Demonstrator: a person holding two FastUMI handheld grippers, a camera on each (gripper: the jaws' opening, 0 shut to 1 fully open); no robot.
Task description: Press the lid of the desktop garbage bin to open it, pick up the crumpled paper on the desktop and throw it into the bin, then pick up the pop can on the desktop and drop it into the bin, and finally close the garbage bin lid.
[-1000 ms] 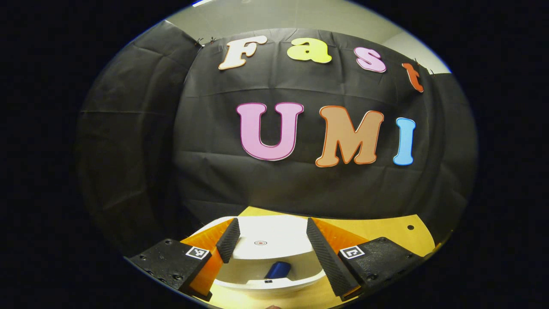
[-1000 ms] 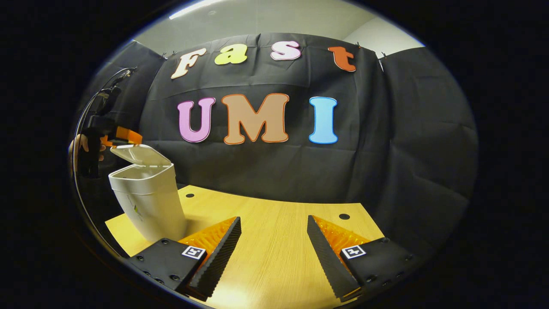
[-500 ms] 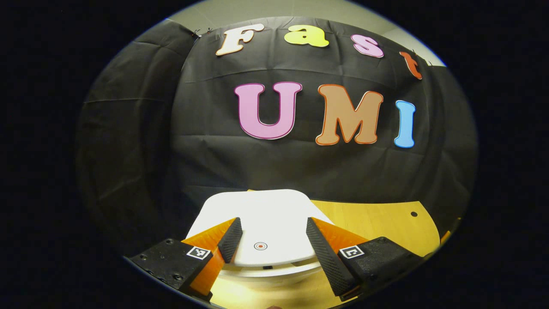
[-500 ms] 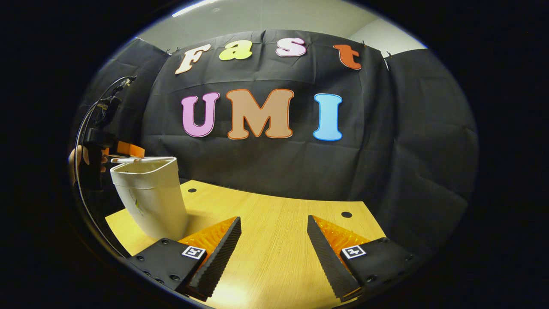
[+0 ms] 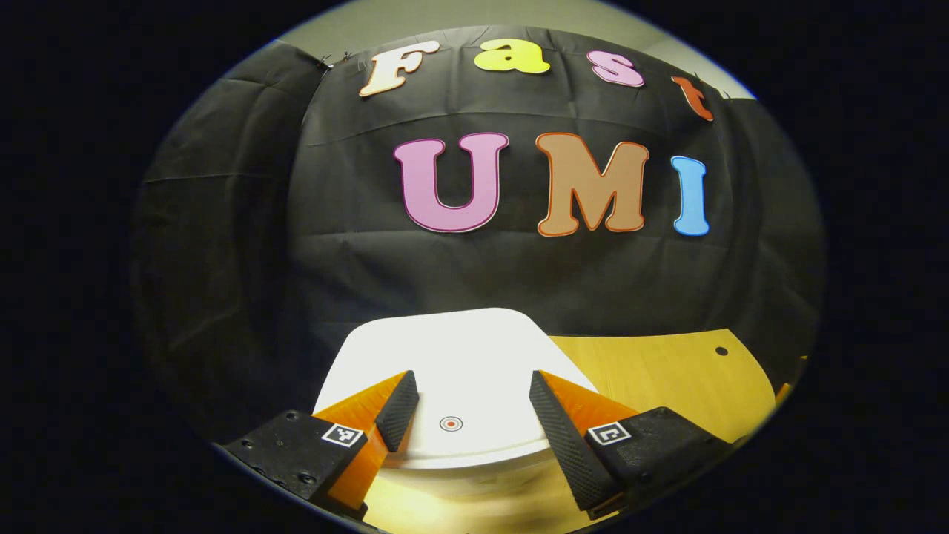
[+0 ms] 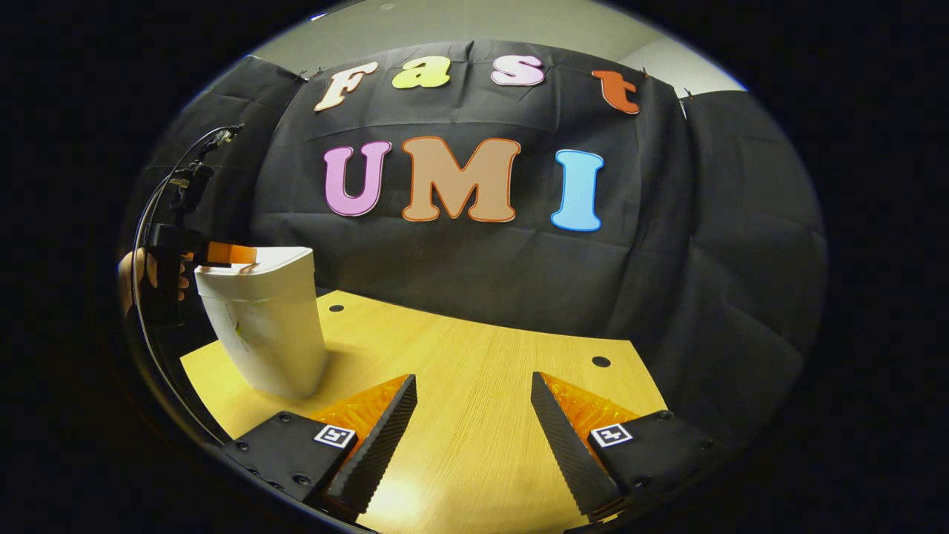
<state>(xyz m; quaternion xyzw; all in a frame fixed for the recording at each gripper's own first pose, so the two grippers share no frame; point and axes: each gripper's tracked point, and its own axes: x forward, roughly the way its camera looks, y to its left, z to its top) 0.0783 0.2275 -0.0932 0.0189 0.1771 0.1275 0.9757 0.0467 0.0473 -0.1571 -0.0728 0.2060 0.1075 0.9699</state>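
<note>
Both fingers of my left gripper (image 5: 467,404) were spread apart, holding nothing, over the white lid (image 5: 460,356), best pushed straight down near the middle.

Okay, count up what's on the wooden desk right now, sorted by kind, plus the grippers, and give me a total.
White plastic garbage bin, lid down: 1
Handheld two-finger grippers: 2, left gripper over the lid, right gripper over the light wooden desk
Round desk holes: 2
Total: 5
</note>
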